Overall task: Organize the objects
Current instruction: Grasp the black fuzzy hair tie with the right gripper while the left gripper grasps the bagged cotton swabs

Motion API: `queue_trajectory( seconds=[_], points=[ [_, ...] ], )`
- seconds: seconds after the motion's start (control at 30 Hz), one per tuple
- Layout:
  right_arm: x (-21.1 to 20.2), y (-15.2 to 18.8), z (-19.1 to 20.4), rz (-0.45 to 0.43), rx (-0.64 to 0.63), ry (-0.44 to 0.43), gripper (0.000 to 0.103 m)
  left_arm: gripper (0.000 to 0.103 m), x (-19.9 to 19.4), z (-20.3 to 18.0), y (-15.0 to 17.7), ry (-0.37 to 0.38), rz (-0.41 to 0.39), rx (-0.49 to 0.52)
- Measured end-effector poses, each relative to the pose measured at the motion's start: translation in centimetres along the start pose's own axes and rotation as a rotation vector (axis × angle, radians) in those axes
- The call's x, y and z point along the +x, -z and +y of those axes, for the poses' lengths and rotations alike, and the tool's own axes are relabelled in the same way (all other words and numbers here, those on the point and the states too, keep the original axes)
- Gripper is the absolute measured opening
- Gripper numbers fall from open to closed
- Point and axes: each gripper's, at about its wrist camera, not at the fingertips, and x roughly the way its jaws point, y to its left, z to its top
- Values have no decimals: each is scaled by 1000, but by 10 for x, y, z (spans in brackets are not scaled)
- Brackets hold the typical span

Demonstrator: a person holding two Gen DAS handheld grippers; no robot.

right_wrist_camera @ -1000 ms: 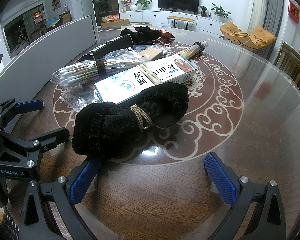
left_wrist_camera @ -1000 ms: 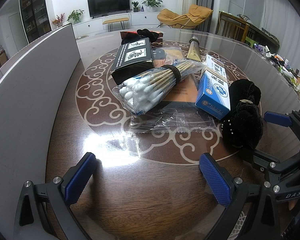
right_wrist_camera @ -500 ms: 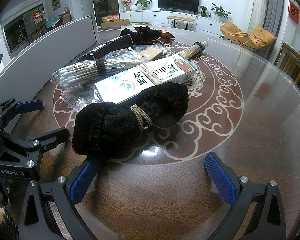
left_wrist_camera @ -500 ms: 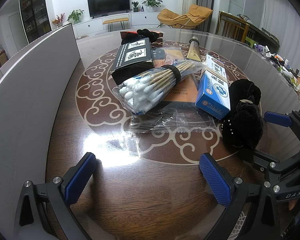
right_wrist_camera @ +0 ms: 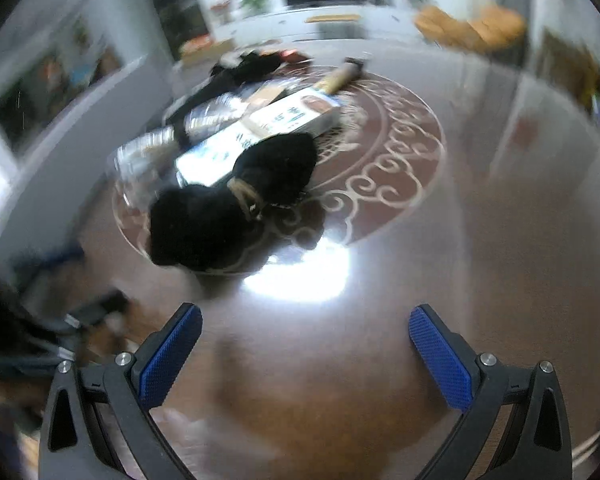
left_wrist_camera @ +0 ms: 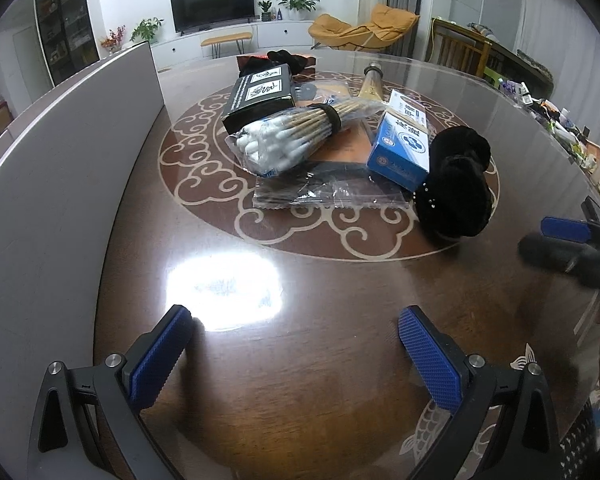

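Note:
A pile of items lies on the round dark table: a black box, a bag of cotton swabs, a blue-and-white box, a clear flat packet, a tan tube and a bundle of black cloth tied with a band. My left gripper is open and empty, well short of the pile. My right gripper is open and empty, back from the black cloth; it also shows blurred at the right of the left wrist view.
A grey curved panel runs along the table's left side. More black cloth lies at the far edge. Small clutter lines a sideboard at right. A bright light glare sits on the table before my left gripper.
My right gripper has pulled back and lifted away from the black cloth, and its view is blurred by motion. My left gripper has risen slightly. The items have not moved.

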Motion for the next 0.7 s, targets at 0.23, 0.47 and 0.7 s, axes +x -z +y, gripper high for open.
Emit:
queue_trajectory(
  seconds=[0.23, 0.47, 0.7],
  points=[
    [10, -52, 47, -51, 32, -66, 103, 103, -3, 1, 3, 0, -2, -2],
    [26, -34, 40, -39, 10, -80, 61, 103, -4, 0, 4, 1, -3, -1],
    [5, -9, 13, -65, -85, 19, 48, 103, -4, -2, 1, 6, 27, 15]
  ],
)
